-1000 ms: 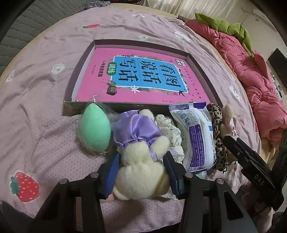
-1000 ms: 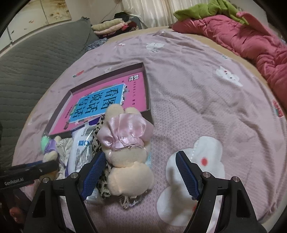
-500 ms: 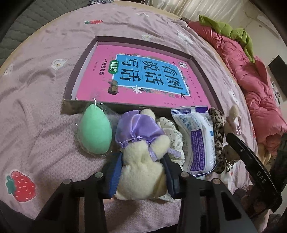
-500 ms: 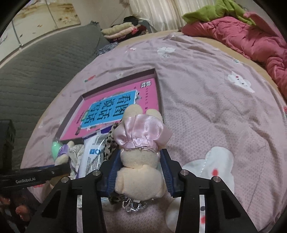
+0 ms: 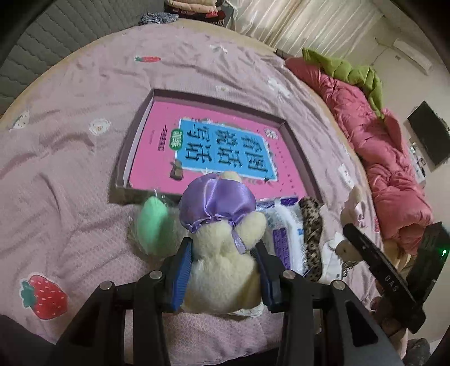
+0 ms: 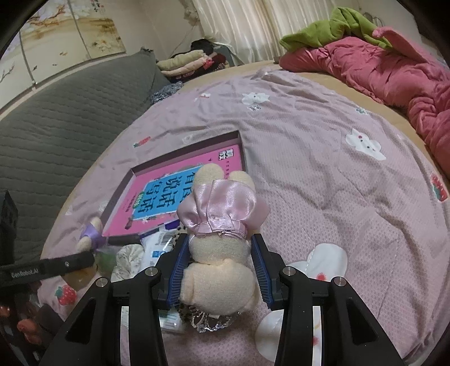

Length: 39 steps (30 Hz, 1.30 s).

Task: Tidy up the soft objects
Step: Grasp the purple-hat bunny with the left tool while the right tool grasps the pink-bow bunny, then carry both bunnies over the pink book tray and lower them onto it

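At lower centre of each wrist view, left tool (image 5: pixel 223 271) pinches purple-capped plush (image 5: pixel 222 242); right tool (image 6: pixel 219 270) pinches pink-capped plush (image 6: pixel 219 253). Lifting step; next, probably carry both into box (image 5: pixel 295 146).

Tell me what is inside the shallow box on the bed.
The shallow box holds a pink book with a blue title panel, lying flat and filling most of it. The plush in the purple dress hides part of the near edge; anything under the book is covered.

Cream curtains (image 6: pixel 239 25) hang behind a lilac-covered bed (image 6: pixel 323 157) beside a grey quilted sofa (image 6: pixel 56 118).
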Tool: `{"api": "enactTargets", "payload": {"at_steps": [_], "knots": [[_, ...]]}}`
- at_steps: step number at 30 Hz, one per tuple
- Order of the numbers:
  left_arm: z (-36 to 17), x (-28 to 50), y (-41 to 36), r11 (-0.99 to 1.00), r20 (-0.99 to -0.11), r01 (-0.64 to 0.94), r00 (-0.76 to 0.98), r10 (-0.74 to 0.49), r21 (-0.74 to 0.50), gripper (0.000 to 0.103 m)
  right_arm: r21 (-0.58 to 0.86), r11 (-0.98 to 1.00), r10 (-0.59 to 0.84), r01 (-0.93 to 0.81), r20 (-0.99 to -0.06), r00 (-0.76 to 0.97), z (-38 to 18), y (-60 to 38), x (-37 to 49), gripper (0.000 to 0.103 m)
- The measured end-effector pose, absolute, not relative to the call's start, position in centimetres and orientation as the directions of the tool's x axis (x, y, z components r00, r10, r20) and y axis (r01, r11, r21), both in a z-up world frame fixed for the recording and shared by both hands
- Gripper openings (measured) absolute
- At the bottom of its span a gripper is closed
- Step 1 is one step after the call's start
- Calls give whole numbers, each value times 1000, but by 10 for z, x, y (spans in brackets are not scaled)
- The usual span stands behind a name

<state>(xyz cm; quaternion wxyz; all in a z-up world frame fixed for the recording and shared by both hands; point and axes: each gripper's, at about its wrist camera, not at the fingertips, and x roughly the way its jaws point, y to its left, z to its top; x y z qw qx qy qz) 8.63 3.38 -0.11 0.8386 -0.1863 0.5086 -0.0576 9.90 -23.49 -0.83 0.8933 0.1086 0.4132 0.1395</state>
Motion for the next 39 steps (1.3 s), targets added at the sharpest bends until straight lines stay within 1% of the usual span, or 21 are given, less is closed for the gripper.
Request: {"api": "enactTargets", "payload": {"at_steps": [6, 17, 23, 30, 33, 39], "knots": [[18, 88, 44, 916, -804, -90, 519, -291, -390, 42, 308, 935, 345, -174, -688, 638, 9, -235, 101, 45], [38, 92, 57, 935, -781, -78, 576, -241, -346, 42, 267, 938, 345, -222, -663, 664, 36, -218, 108, 45], [47, 98, 72, 934, -763, -93, 607, -222, -346, 42, 239, 939, 343, -247, -654, 674, 45, -209, 116, 45], [47, 106, 83, 936, -758, -109, 622, -199, -335, 42, 204, 944, 329, -259, -652, 684, 50, -202, 123, 46], [47, 109, 81, 942, -755, -100, 628, -191, -321, 42, 167, 950, 307, -264, -653, 693, 53, -196, 127, 45], [45, 117, 79, 947, -752, -90, 633, -185, -309, 42, 139, 953, 293, -270, -654, 698, 54, -190, 139, 45]]}}
